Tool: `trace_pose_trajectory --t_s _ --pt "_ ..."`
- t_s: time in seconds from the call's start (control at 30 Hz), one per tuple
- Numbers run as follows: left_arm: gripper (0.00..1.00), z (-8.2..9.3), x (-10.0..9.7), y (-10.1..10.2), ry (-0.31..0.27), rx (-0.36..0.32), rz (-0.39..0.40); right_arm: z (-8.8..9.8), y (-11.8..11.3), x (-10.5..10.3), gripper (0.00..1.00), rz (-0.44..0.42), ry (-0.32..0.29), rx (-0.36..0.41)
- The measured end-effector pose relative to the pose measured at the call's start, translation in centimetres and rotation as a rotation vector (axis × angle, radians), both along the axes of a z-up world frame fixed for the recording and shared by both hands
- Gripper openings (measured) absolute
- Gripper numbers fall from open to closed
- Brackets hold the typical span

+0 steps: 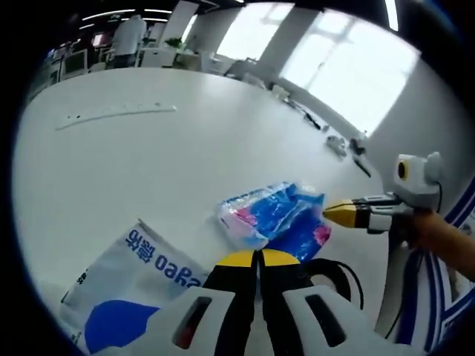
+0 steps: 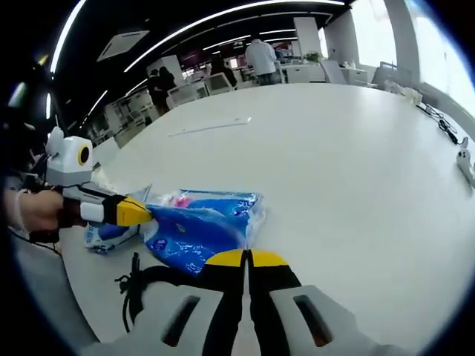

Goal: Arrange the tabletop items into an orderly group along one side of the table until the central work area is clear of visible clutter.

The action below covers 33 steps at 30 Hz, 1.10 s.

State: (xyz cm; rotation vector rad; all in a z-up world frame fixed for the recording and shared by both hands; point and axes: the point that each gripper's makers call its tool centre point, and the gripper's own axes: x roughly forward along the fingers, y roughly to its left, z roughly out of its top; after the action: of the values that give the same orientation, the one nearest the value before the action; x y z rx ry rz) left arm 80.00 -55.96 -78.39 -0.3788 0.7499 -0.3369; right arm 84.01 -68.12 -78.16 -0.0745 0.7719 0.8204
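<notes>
Progress looks partial, my read: the soft items sit bunched at the near edge of the white table, and the broad middle is mostly bare. Left over are a long pale strip far out on the table and small dark and light bits by the far right edge, near the windows. These probably need gathering, though too small to identify.

Blue packet, crinkly clear plastic with blue and pink print, lies near the table edge; in the right gripper view it is the same blue packet, lumpy and soft, lying flat. Just left of it in the left gripper view is a white bag with blue lettering and a blue blob, flat, near edge. A black cord loops on the table close to the packet, just in front of the right gripper.

Left gripper: yellow tips pressed together, nothing between them, hovering near the packet's near side. Right gripper: tips likewise closed, holding nothing; seen from the left gripper view its yellow tip points at the packet's right end, touching or nearly so, cannot tell which. People stand far off behind the table.
</notes>
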Motion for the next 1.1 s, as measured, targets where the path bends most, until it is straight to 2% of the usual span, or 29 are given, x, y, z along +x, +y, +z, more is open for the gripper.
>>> trace_pose_trajectory --t_s 0.93,1.1 --pt "0.00 -0.10 0.37 -0.51 -0.017 -0.009 -0.003 -0.55 -0.36 0.05 0.00 -0.013 -0.008 -0.022" --pt "0.01 -0.01 0.35 -0.75 -0.022 -0.014 -0.009 -0.54 -0.61 0.11 0.03 -0.009 -0.018 -0.038"
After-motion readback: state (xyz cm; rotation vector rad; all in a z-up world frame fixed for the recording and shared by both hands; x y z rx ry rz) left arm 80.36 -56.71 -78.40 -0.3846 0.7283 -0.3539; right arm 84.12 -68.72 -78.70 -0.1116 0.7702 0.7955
